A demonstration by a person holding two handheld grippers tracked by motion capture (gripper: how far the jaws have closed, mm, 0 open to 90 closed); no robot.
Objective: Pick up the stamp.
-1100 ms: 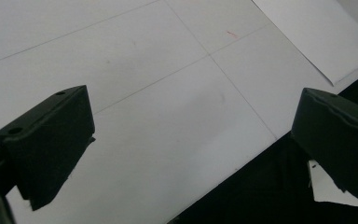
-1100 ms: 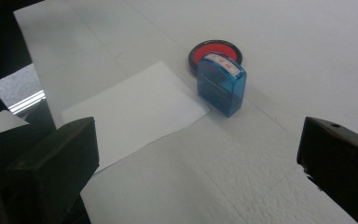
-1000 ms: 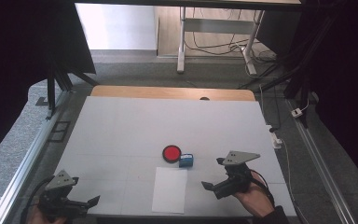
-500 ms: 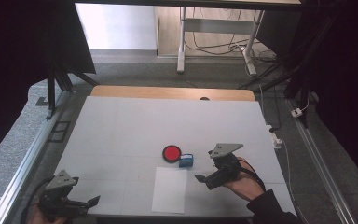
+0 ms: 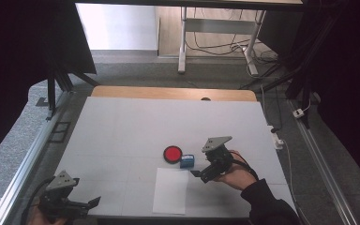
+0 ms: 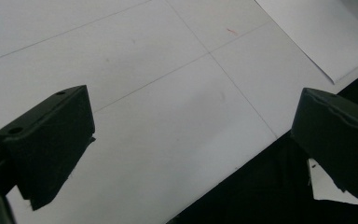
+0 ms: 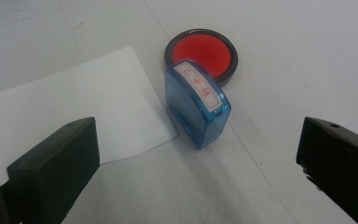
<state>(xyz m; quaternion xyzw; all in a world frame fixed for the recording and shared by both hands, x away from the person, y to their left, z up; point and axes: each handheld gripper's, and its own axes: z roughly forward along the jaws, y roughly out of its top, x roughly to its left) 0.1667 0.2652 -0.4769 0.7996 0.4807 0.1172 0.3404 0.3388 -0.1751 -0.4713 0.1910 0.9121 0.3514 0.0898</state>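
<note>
**Stamp on the pale bench, right tool gaping before it**

Stamp — a small block of clear blue plastic with a white label of red characters on top — stands on the bench, just off the corner of a white paper sheet and close against a round ink pad, glossy red in a black rim. Nearest the person, the left tool sits at the bench's front left edge, its matte black jaws spread wide over bare surface, with nothing between them. The right tool, held in a hand with a dark sleeve, hovers just right of the stamp with jaws wide apart and nothing gripped. The bench top is smooth, off-white, crossed by faint thin lines — its far edge is a strip of light wood. Beyond lie grey carpet, metal rails at either side, black curtains, and a white desk frame with loose cables.
</note>
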